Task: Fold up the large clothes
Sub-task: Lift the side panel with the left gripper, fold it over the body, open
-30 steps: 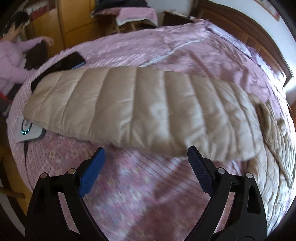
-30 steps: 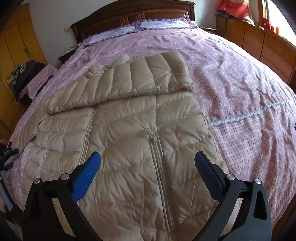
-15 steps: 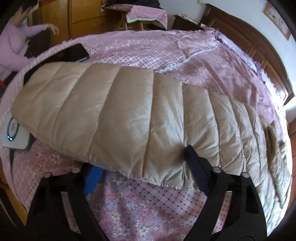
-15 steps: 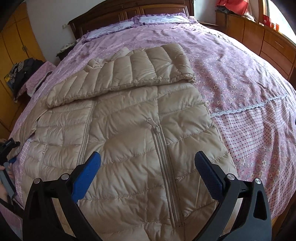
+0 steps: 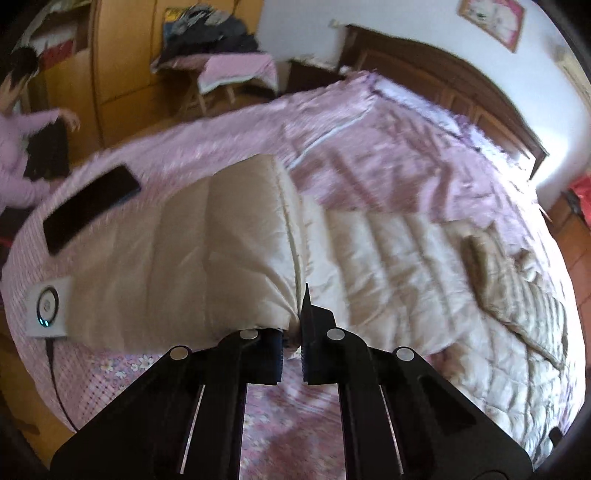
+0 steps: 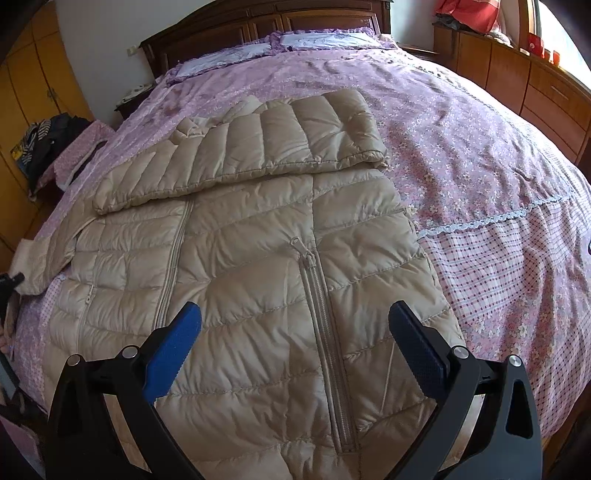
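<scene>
No legible text, labels, brands or numbers anywhere; wall picture point(image 5: 491, 20) at upper right too blurred to read.

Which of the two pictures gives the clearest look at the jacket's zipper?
The right wrist view: the zipper runs in plain sight down the beige jacket. The left wrist view shows only a blurred sleeve, no zipper.

The left gripper point(image 5: 291, 332), wide open a moment ago, is now pinching the beige sleeve's point(image 5: 192, 258) edge and lifting it off the bedspread point(image 5: 388, 155).
</scene>
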Tool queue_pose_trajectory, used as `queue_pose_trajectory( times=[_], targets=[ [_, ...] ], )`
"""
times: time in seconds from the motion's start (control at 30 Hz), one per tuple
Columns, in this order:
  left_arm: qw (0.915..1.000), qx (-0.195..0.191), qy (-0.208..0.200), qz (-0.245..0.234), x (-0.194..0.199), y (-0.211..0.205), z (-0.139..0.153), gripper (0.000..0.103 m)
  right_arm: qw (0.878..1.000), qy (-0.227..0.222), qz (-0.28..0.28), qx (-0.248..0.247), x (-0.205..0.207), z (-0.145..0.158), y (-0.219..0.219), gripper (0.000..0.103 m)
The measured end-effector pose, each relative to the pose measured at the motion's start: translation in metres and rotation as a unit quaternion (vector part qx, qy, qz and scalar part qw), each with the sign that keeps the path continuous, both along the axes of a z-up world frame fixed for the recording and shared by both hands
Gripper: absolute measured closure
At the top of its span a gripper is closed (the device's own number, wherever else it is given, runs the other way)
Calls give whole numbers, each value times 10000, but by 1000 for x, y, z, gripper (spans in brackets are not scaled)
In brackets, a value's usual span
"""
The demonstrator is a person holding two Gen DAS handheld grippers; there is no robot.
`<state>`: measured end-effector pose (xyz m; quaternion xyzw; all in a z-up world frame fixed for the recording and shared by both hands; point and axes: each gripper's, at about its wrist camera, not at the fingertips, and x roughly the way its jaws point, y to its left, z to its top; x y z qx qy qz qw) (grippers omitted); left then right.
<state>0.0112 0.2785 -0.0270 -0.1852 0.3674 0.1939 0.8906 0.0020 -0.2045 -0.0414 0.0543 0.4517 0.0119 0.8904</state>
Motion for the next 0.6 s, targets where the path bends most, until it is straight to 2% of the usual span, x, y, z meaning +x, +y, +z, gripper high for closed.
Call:
queue_pose_trajectory(
  times=[0.27, 0.43, 0.6],
  targets=[
    [9947, 363, -704, -661, -8, -42, 67, 97, 10000, -68, -17, 37, -2, 4, -7, 5],
    [9874, 332, -1090, -1097, -7, -75, 99, 97, 9998, -131, -108, 71, -4, 8, -17, 5],
    [9792, 273, -1280, -1552, 3, -110, 115, 97, 9997, -170, -185, 69, -7, 13, -27, 5]
  ],
)
